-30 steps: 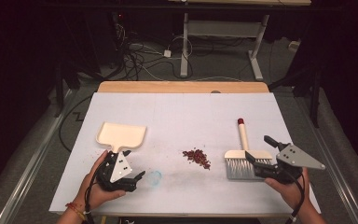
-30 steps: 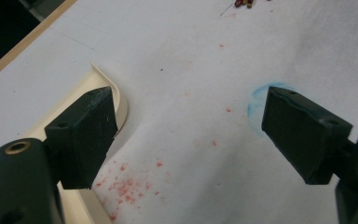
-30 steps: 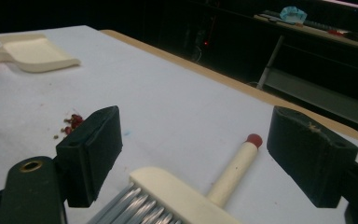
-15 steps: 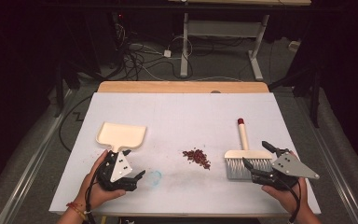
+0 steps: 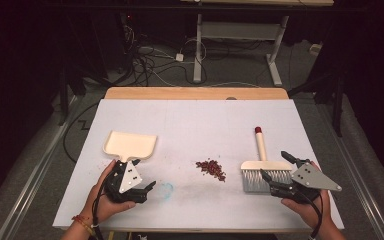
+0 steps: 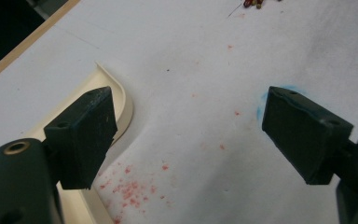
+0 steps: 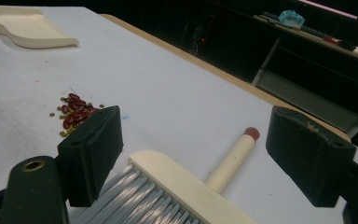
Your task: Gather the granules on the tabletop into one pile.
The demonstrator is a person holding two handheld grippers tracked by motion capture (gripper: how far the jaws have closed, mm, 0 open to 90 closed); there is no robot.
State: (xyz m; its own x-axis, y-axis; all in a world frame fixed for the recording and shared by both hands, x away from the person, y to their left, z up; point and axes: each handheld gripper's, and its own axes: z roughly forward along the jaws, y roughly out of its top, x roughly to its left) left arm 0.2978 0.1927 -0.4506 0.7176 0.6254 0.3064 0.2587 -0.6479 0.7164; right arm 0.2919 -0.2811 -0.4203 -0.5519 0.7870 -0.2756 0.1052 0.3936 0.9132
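The left gripper (image 5: pixel 147 189) sits jaws wide apart and empty, just beside the cream dustpan (image 5: pixel 130 145) handle. A pile of red beans (image 5: pixel 211 168) lies mid-table. The right gripper (image 5: pixel 275 170) gapes equally wide, straddling the cream hand brush (image 5: pixel 263 162) without gripping it.

In the left gripper view the cream dustpan (image 6: pixel 121 100) is half hidden behind the near jaw and cut off at the bottom left edge, while the brush (image 7: pixel 186 189) bristles run off the bottom of the right gripper view.
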